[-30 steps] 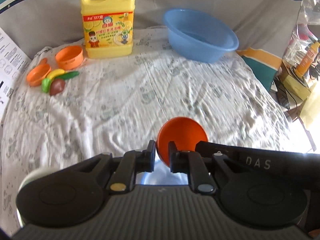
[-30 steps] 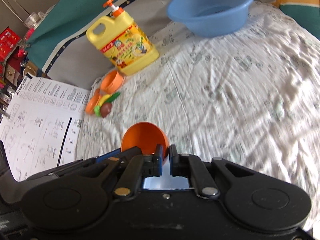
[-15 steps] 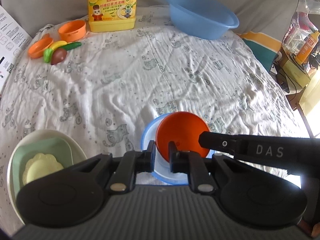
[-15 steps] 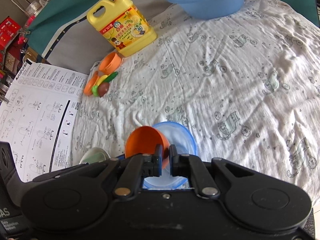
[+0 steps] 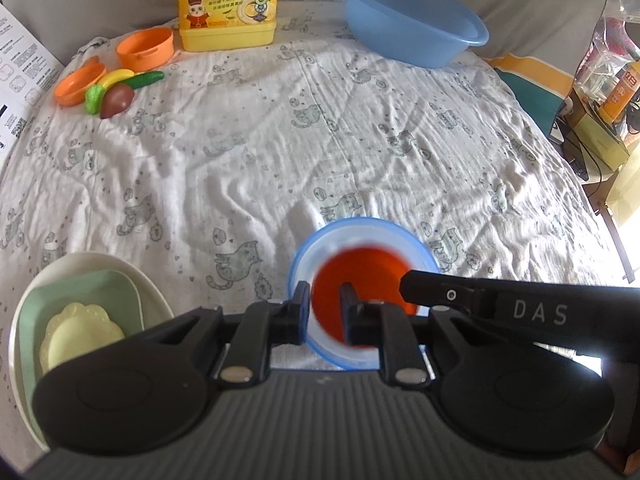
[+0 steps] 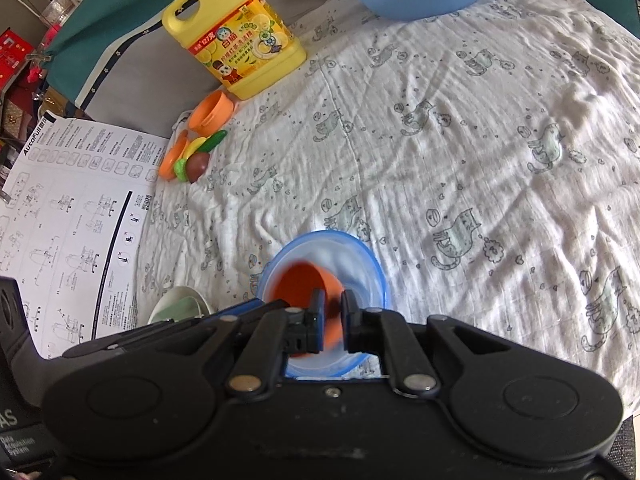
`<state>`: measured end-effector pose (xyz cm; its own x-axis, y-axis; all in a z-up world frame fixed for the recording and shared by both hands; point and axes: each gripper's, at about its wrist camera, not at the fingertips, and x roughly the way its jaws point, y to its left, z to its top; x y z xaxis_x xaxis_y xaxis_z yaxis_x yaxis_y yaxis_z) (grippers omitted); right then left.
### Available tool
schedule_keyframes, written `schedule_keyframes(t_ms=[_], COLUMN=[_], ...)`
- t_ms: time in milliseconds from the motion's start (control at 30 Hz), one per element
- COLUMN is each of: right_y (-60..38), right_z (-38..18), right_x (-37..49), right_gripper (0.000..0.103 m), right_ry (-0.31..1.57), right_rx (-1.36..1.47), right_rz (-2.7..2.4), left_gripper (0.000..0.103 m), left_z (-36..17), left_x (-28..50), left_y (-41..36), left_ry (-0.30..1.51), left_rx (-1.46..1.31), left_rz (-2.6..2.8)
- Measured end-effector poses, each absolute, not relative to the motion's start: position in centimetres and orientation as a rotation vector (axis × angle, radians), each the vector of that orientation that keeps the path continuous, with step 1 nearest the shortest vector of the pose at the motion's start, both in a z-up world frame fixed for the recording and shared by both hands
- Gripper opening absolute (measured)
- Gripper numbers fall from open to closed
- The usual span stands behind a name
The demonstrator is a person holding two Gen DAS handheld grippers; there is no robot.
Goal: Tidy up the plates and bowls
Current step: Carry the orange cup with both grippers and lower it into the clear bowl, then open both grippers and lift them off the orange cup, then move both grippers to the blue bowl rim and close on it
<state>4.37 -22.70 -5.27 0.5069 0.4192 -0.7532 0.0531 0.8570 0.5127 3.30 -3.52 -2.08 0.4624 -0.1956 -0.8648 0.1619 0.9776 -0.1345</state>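
An orange bowl (image 5: 362, 280) sits blurred inside a blue-rimmed white bowl (image 5: 320, 240) on the cloth, also seen in the right wrist view as the orange bowl (image 6: 298, 280) in the blue-rimmed bowl (image 6: 360, 256). My left gripper (image 5: 325, 308) has its jaws slightly apart around the orange bowl's near rim. My right gripper (image 6: 332, 316) has its jaws slightly apart at the rim from the other side. At the left, a white plate (image 5: 100, 260) holds a green square plate (image 5: 80, 288) and a small yellow scalloped plate (image 5: 80, 336).
A yellow detergent jug (image 5: 226, 0) and a blue basin (image 5: 412, 28) stand at the back. An orange cup (image 5: 145, 48), an orange dish (image 5: 76, 86) and toy fruit (image 5: 116, 92) lie at the back left. A printed sheet (image 6: 68, 216) lies off the left edge.
Both grippers came down with the orange bowl into the blue-rimmed bowl. Their jaws have opened a little and the orange bowl now looks blurred, moving within the bowl.
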Motion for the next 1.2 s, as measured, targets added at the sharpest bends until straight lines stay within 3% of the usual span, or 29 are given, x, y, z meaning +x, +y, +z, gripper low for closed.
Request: schedule_keyframes(t_ms=[33, 133, 200, 233, 300, 333, 367, 500, 700, 1200], right_y=[-22.8, -23.4, -24.1, -24.4, -24.9, -25.1, -25.3, -25.8, -25.7, -25.2], right_z=[-5.2, -4.8, -4.2, -4.0, -3.6, -3.5, -3.4, -3.5, -3.8, -4.4], right_x=[4.4, 4.5, 4.3, 4.2, 4.0, 3.9, 3.9, 3.5, 2.6, 1.3], right_gripper=[0.012, 0.018, 0.033, 0.048, 0.07, 0.079, 0.081, 0.092, 0.099, 0.102], right_ry=[1.024, 1.009, 0.979, 0.966, 0.939, 0.93, 0.923, 0.921, 0.921, 0.947], right_rx=[0.516, 0.533, 0.544, 0.543, 0.536, 0.536, 0.534, 0.523, 0.486, 0.443], right_rz=[0.231, 0.226, 0.217, 0.207, 0.185, 0.176, 0.17, 0.144, 0.129, 0.123], left_gripper=[0.021, 0.044, 0.067, 0.072, 0.091, 0.094, 0.101, 0.103, 0.103, 0.103], left_z=[-2.0, -1.2, -0.4, -0.1, 0.5, 0.7, 0.8, 1.0, 0.3, -1.0], left_x=[3.3, 3.2, 2.9, 2.9, 2.8, 2.8, 2.7, 2.1, 0.7, -1.3], left_y=[-3.5, -2.8, -2.0, -1.5, -0.4, 0.0, 0.4, 1.2, 1.6, 2.1], left_ry=[1.064, 1.034, 0.995, 0.979, 0.96, 0.952, 0.946, 0.936, 0.92, 0.896], left_rx=[-0.038, -0.062, -0.074, -0.085, -0.117, -0.13, -0.138, -0.136, -0.087, -0.052], left_rz=[-0.219, -0.194, -0.162, -0.148, -0.129, -0.124, -0.12, -0.119, -0.115, -0.118])
